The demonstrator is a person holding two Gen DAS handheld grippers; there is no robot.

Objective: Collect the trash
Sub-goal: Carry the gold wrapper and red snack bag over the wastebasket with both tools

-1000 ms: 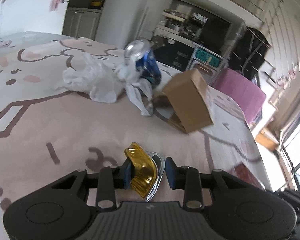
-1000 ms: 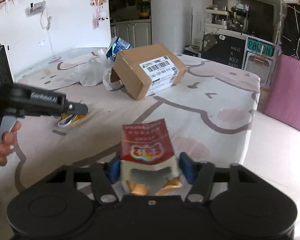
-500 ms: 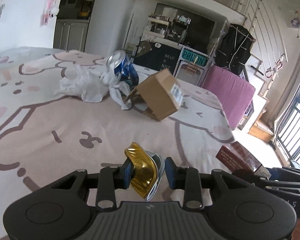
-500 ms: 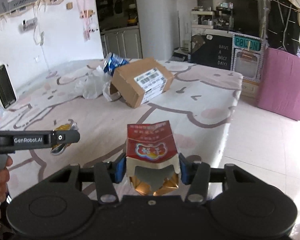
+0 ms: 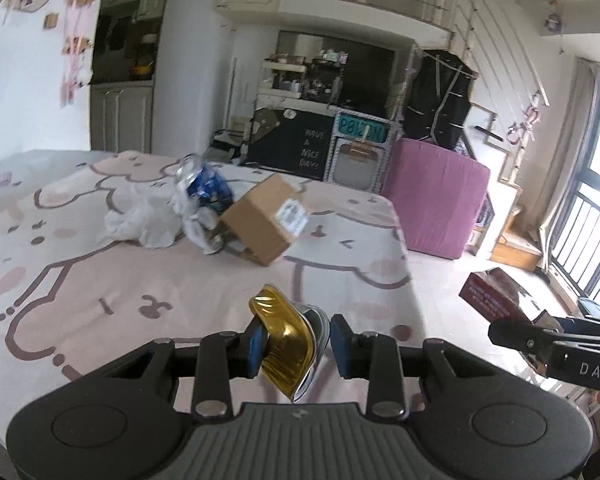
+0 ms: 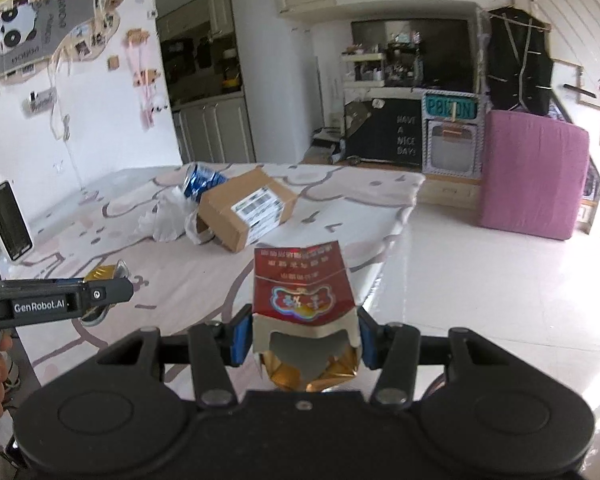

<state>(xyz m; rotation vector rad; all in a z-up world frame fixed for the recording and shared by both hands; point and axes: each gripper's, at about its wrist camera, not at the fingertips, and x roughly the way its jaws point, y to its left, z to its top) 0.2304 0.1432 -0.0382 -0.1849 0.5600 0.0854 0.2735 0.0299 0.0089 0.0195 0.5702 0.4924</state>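
A pink covered block (image 6: 530, 182) stands on the pale floor (image 6: 480, 280). Beside it, a dark chalkboard sign (image 6: 400, 136). 1 white device (image 6: 6, 218) stands upright.

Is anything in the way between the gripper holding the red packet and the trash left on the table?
Nothing visible blocks it. From the right gripper and its red packet, bare tablecloth leads to the cardboard box, blue can and white bag.

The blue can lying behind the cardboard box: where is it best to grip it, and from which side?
Probably from above, across the round sides of the blue can, jaws spanning its width. It lies tilted on its side, the cardboard box close against one flank and the white plastic bag in front, so a level approach looks blocked.
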